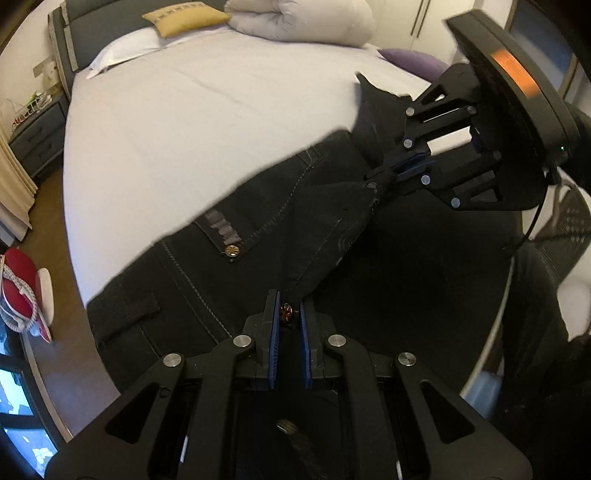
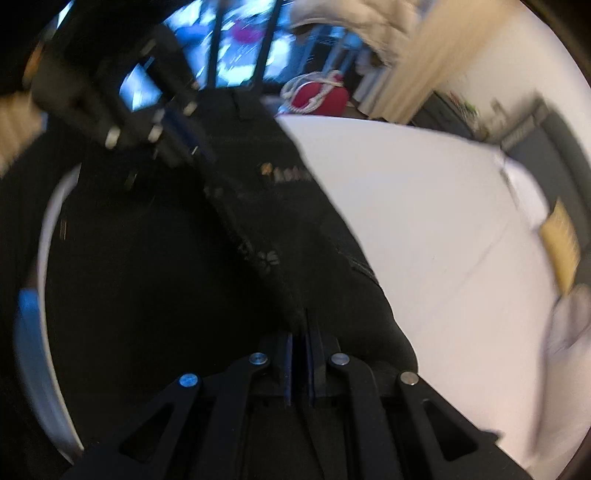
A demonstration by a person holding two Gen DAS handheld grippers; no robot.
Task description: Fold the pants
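Note:
Black jeans (image 1: 229, 266) with grey stitching hang over the near edge of a white bed (image 1: 184, 122). My left gripper (image 1: 288, 314) is shut on the waistband by a copper button. My right gripper (image 1: 384, 177) is shut on another part of the waistband, up and to the right, holding it taut above the bed. In the blurred right wrist view my right gripper (image 2: 301, 343) is shut on the dark fabric (image 2: 288, 236), and the left gripper (image 2: 192, 147) grips it at the upper left.
A yellow cushion (image 1: 184, 20), white pillows (image 1: 125, 51) and a rolled duvet (image 1: 303, 18) lie at the head of the bed. A grey nightstand (image 1: 37, 136) stands left. A red bag (image 1: 18, 291) sits on the floor. A mesh chair (image 1: 565, 229) is right.

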